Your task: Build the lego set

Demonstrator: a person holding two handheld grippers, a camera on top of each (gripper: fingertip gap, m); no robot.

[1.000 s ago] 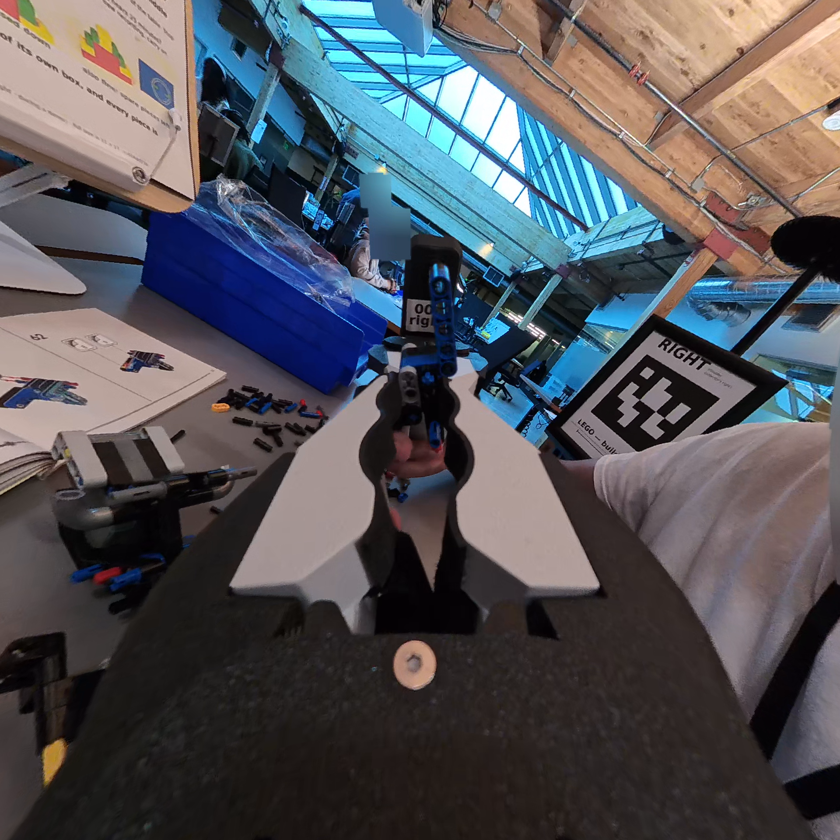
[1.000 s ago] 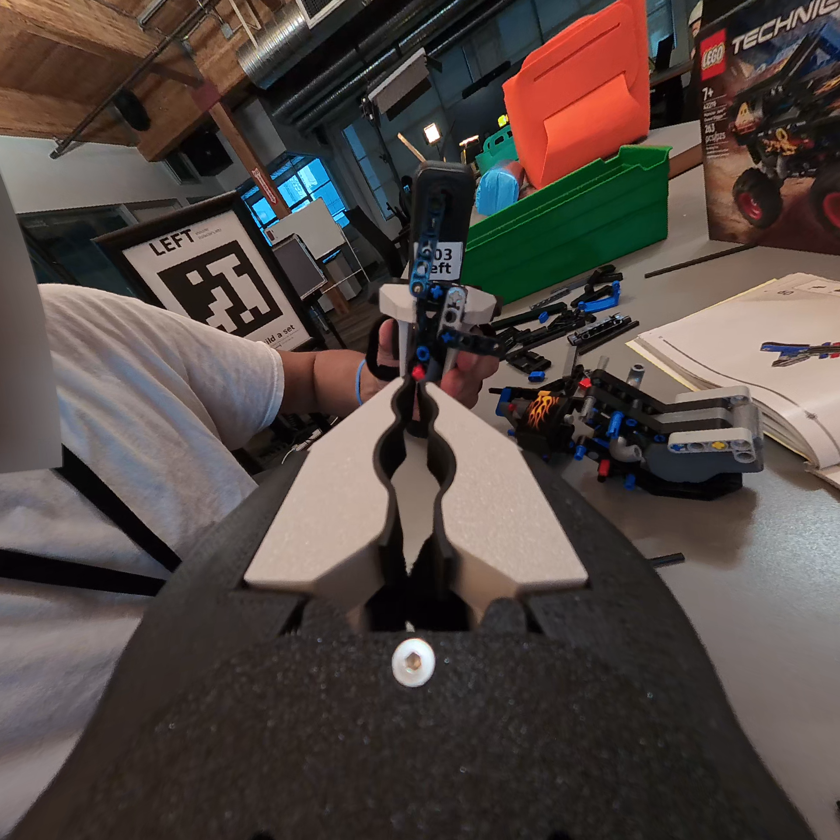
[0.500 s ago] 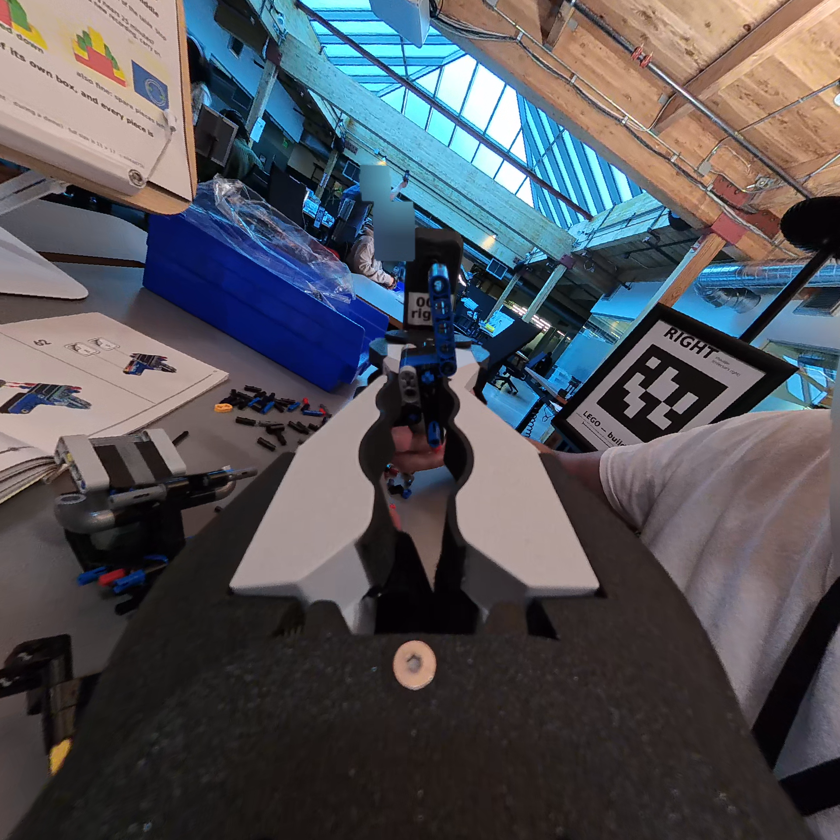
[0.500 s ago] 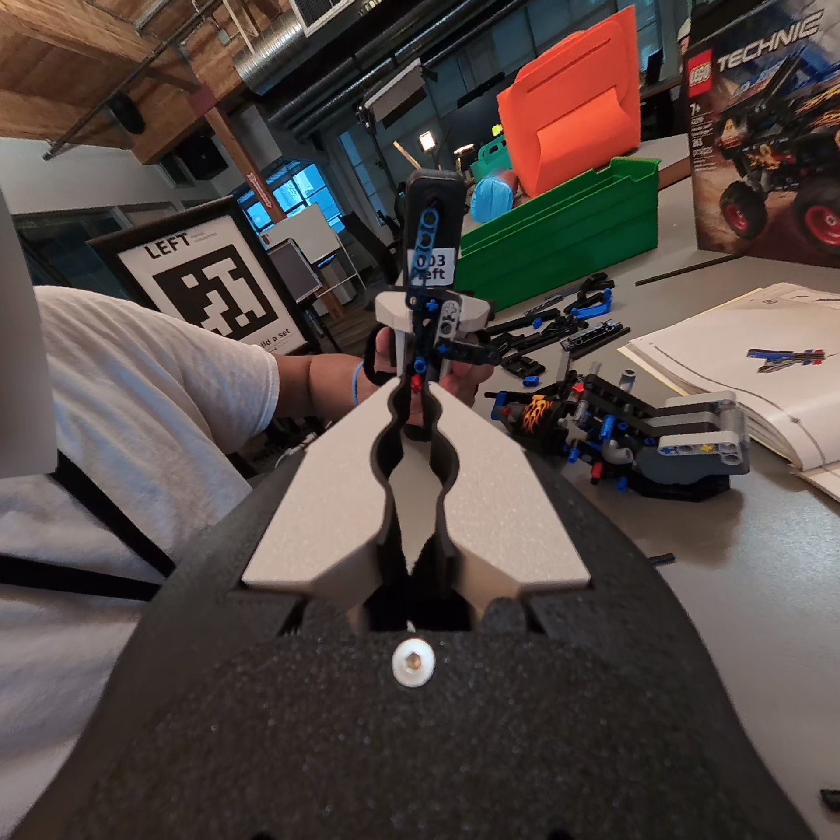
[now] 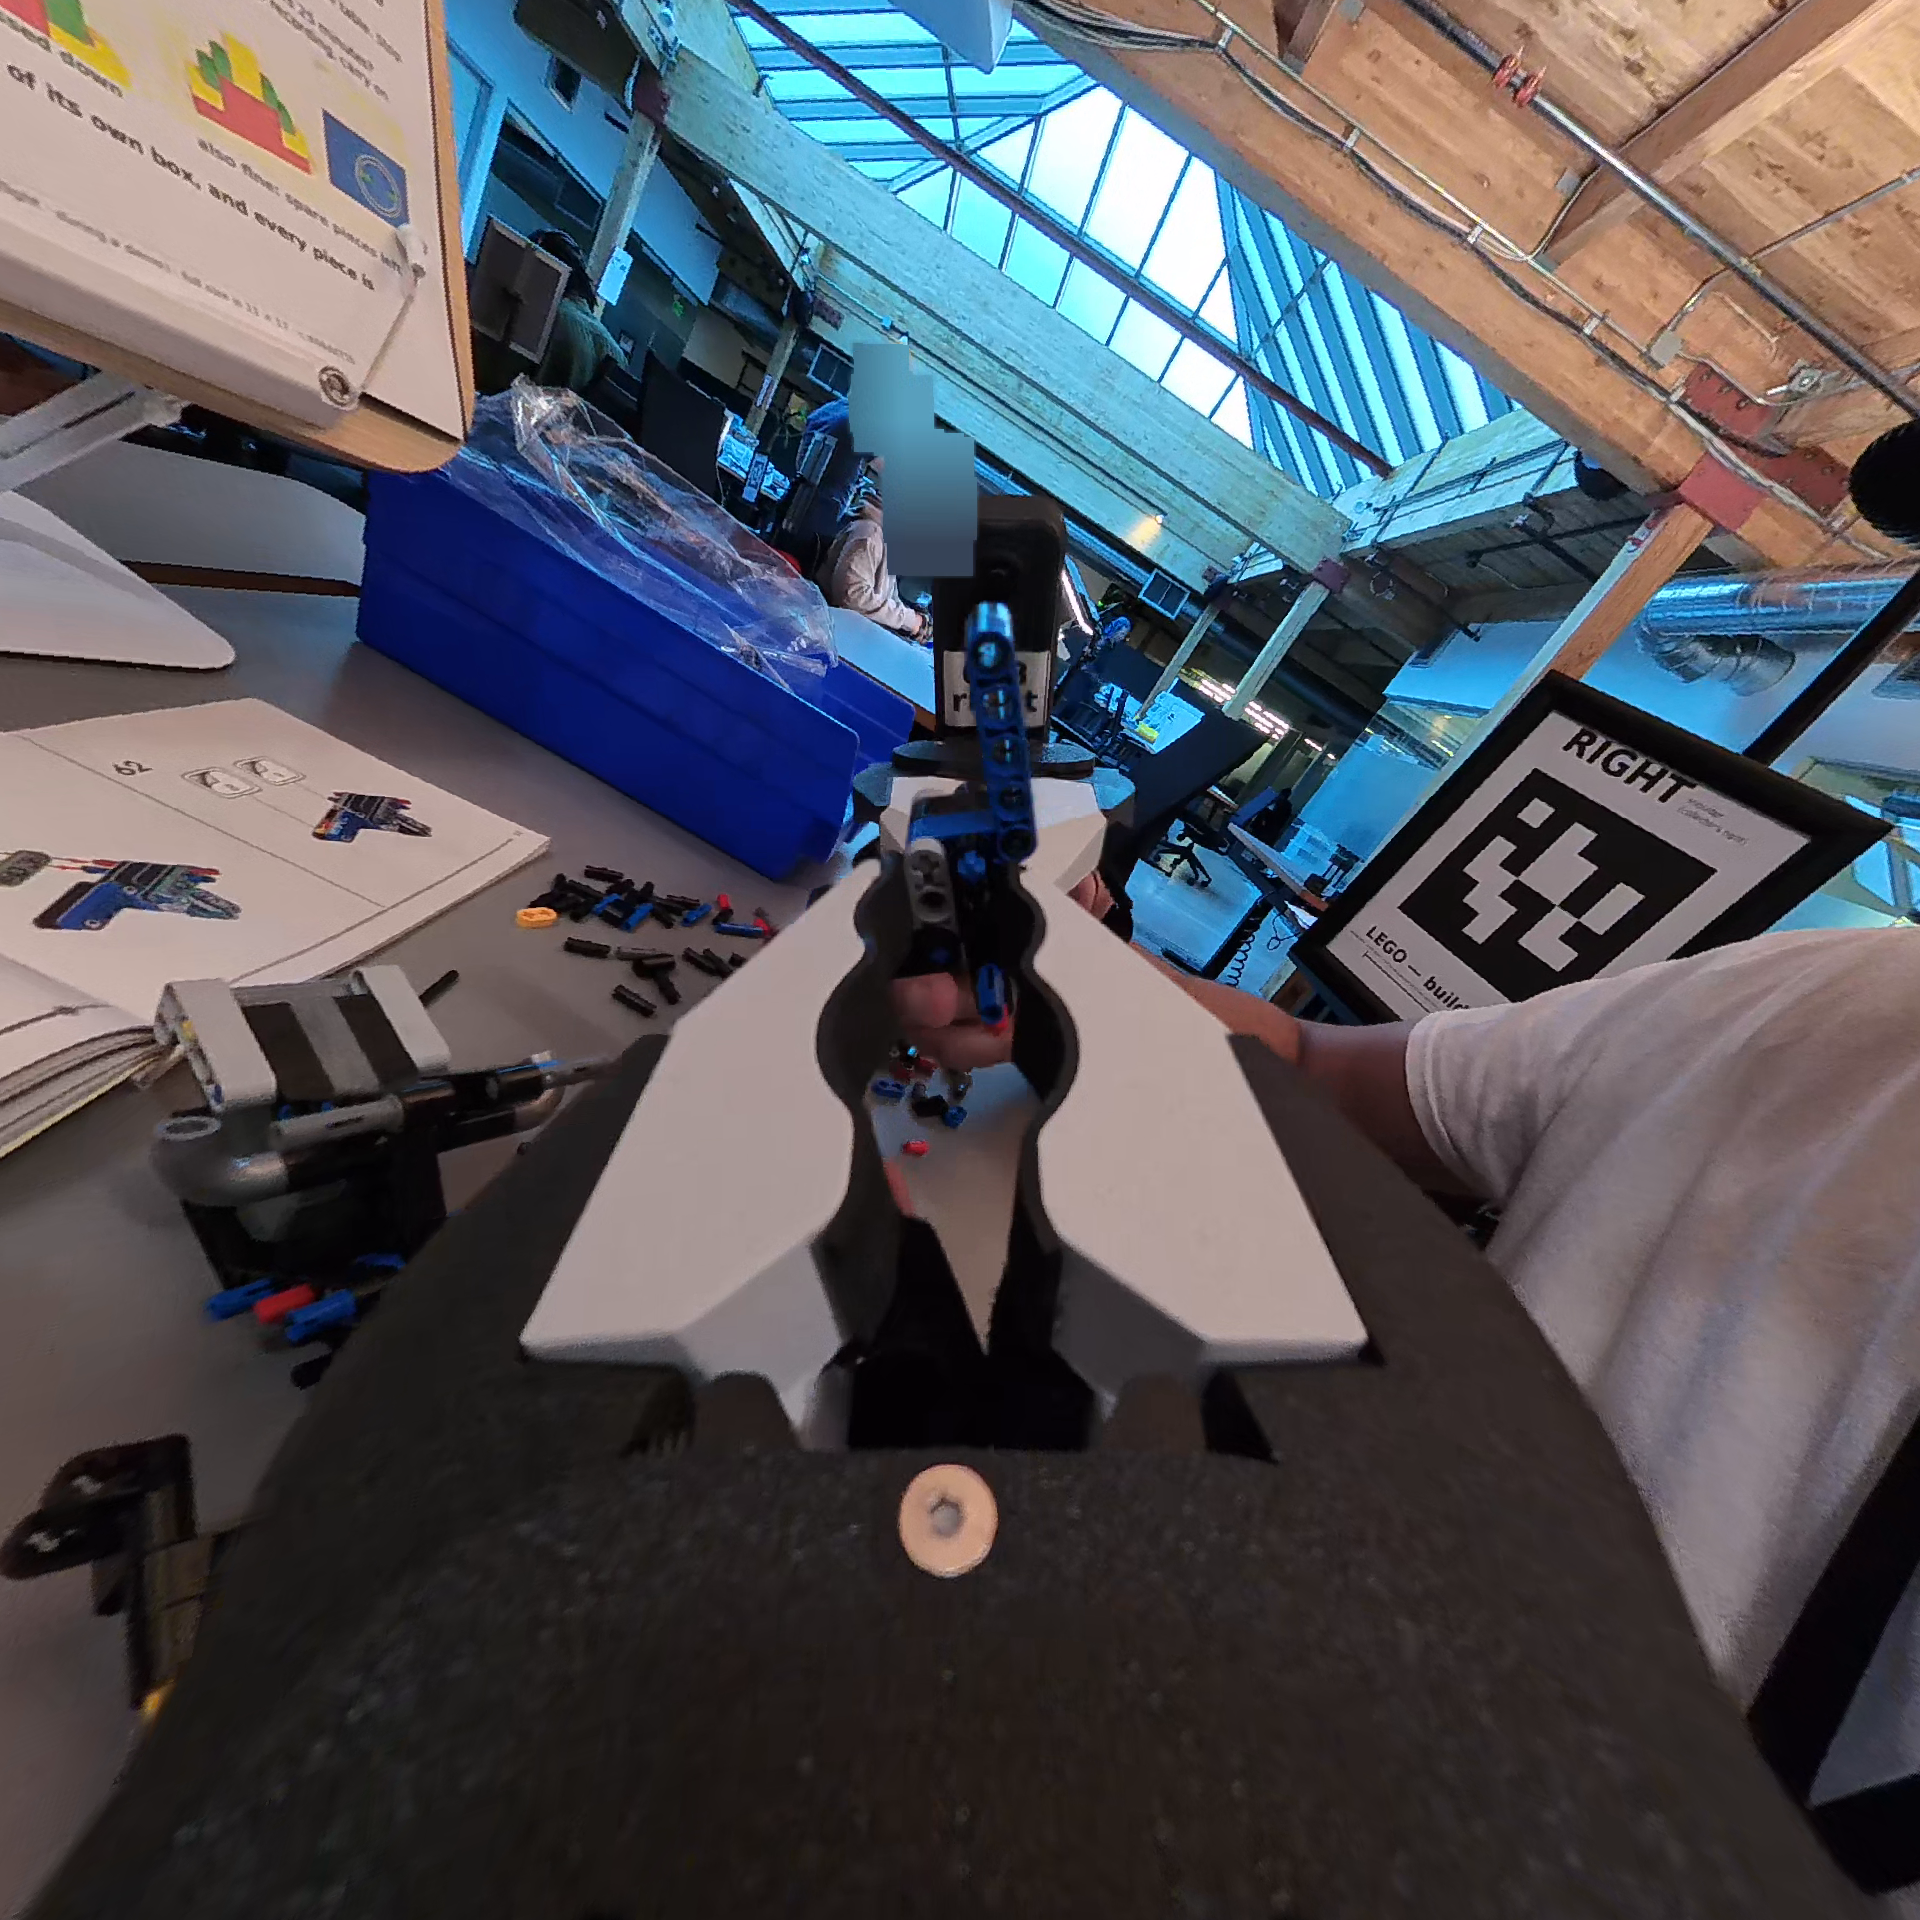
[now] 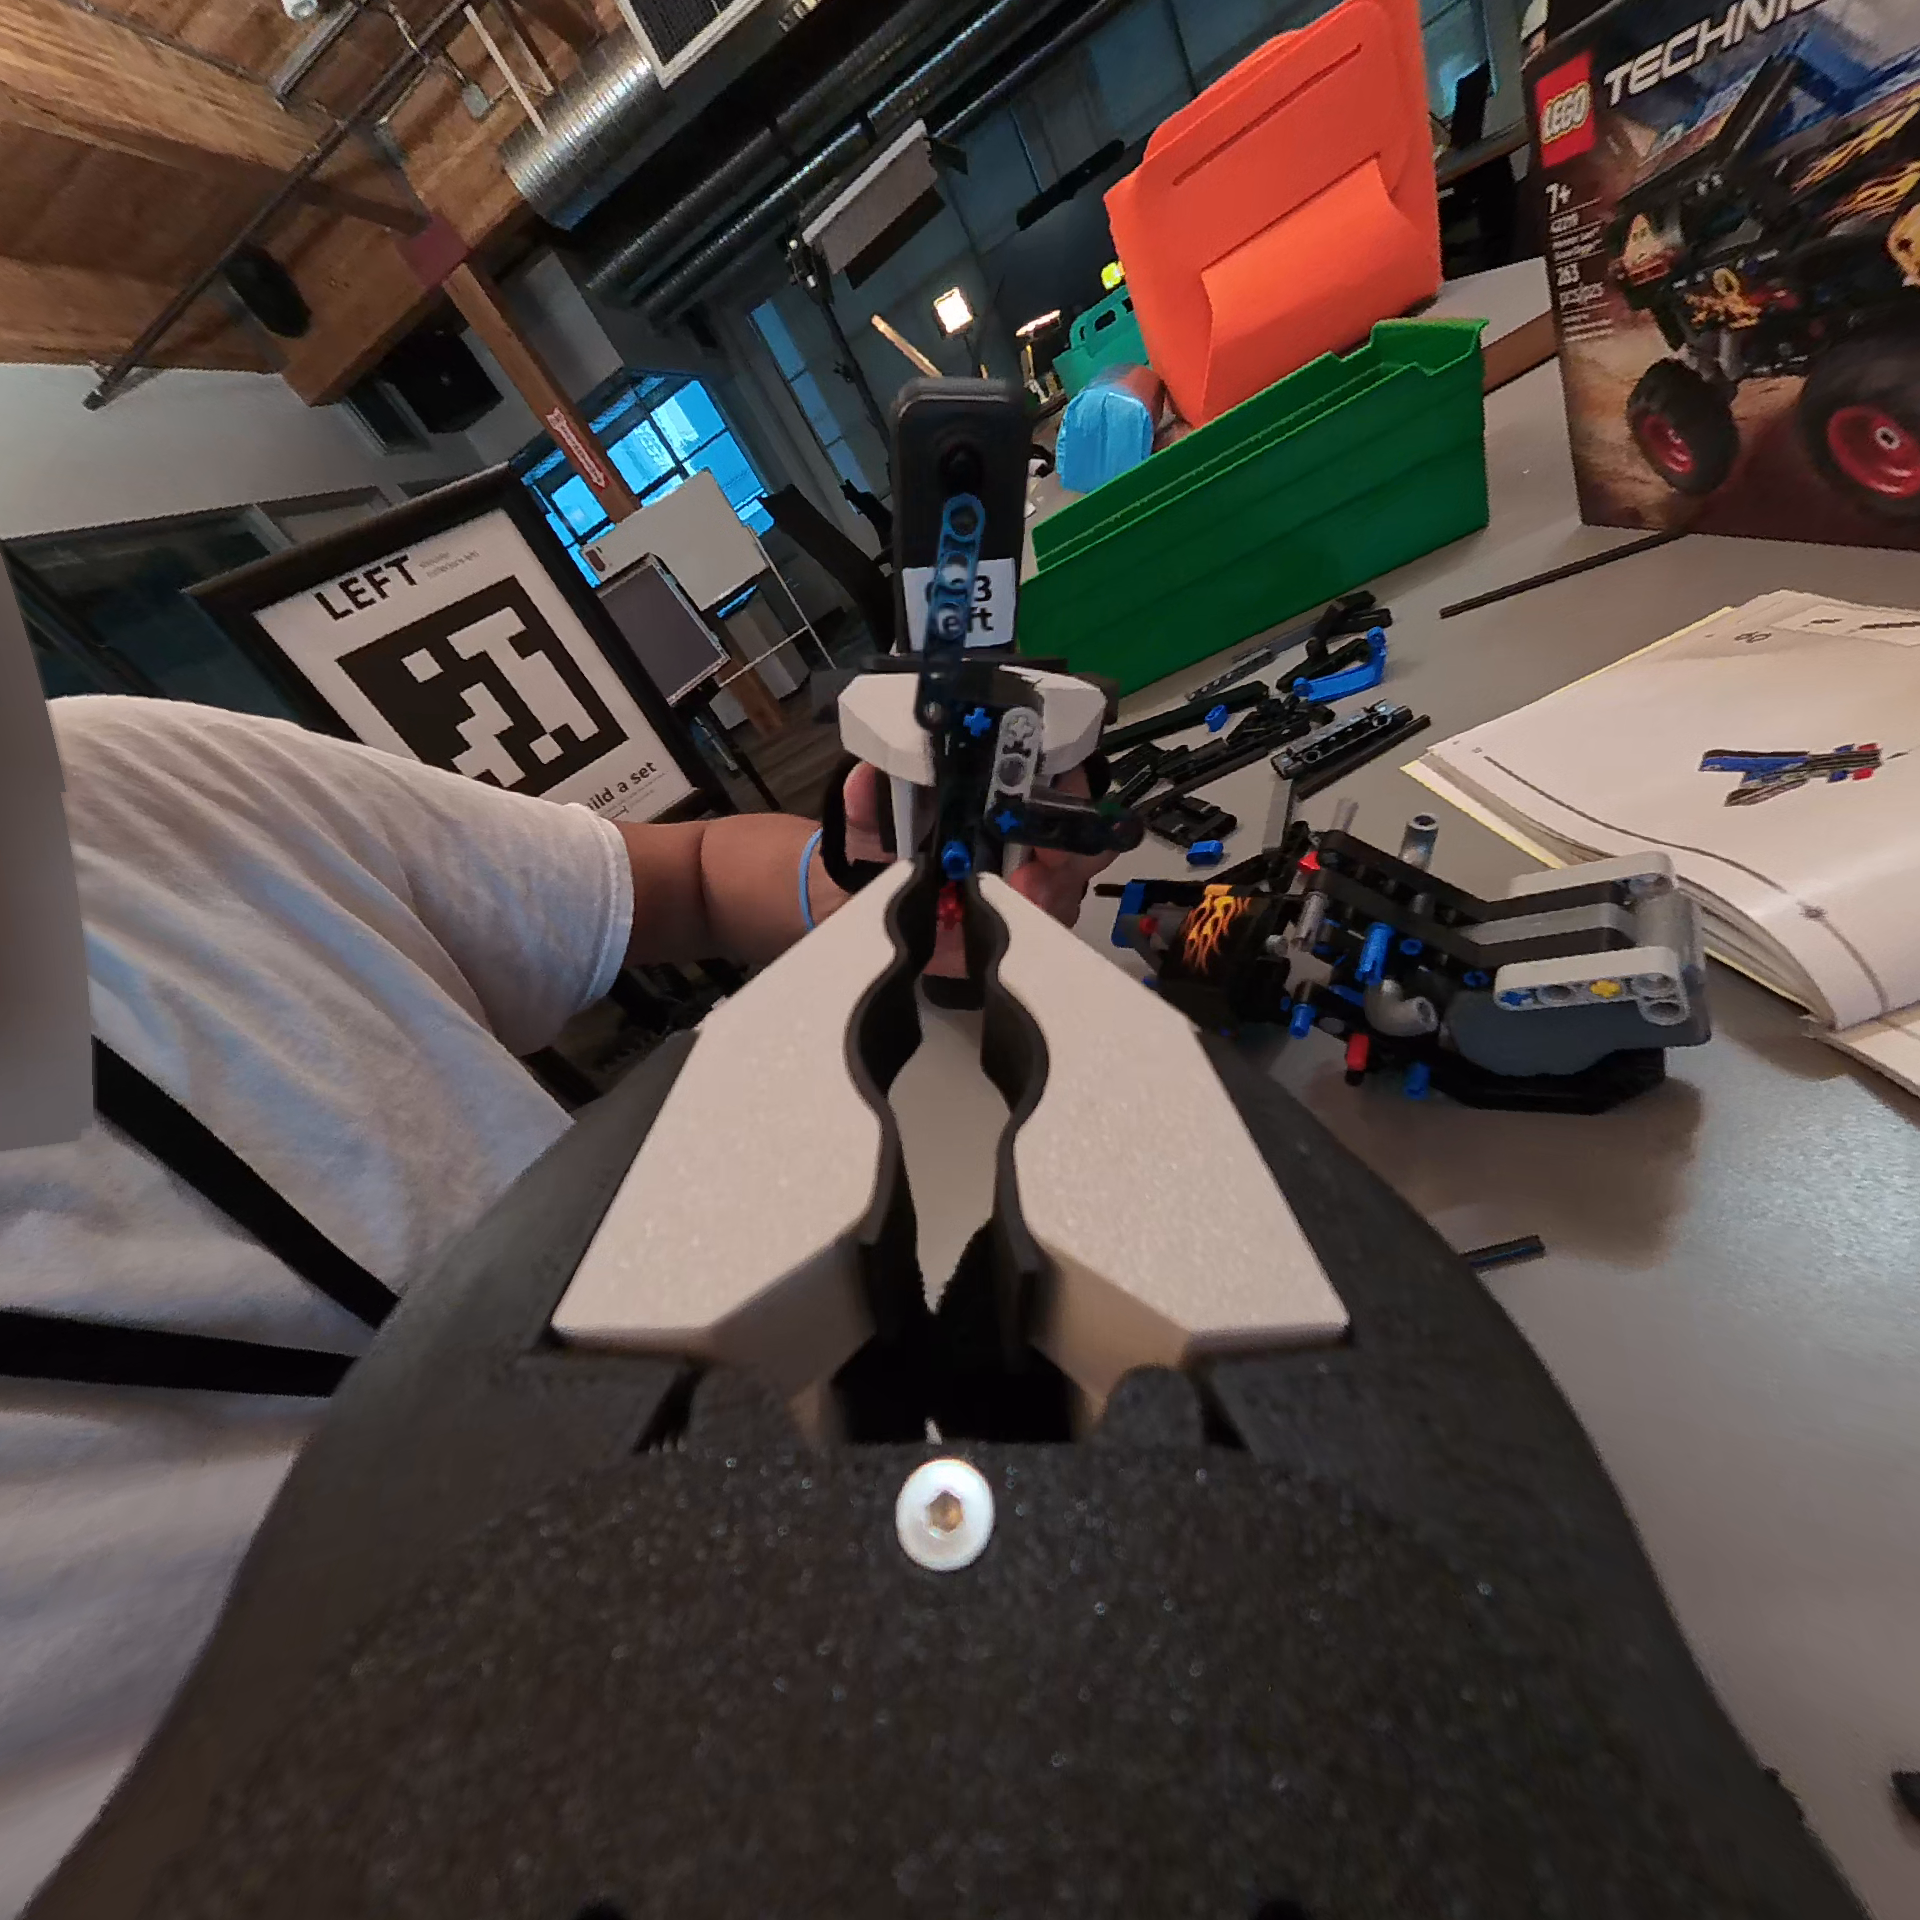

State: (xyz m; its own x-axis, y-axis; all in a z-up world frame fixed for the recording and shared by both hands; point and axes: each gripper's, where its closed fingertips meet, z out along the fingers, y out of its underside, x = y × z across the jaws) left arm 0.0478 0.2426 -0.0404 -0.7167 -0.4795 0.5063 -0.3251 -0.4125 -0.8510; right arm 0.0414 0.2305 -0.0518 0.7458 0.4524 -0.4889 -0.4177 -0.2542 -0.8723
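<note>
Left gripper [image 5: 961,935]: clamped on small sub-assembly [image 5: 971,862], blue beam [image 5: 995,717] sticking up.
Right gripper [image 6: 948,894]: tips closed on same sub-assembly [image 6: 987,769] from the opposite side, mid-air above table [image 6: 1714,1299].
Step tip: keep both grips aligned, press straight, avoid twisting.
Beside: partly built truck chassis [image 6: 1455,966], manual [image 6: 1714,790].
Unclear: exact joint being seated, hidden between tips.

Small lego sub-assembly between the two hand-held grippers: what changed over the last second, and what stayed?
Hardly anything moved. Both views drifted slightly, and the small sub-assembly keeps its place, pinched from opposite sides by the left hand-held gripper and the right hand-held gripper, blue beam pointing up. Nothing was released or picked up. The partly built truck and loose pins lie on the table unchanged.
</note>
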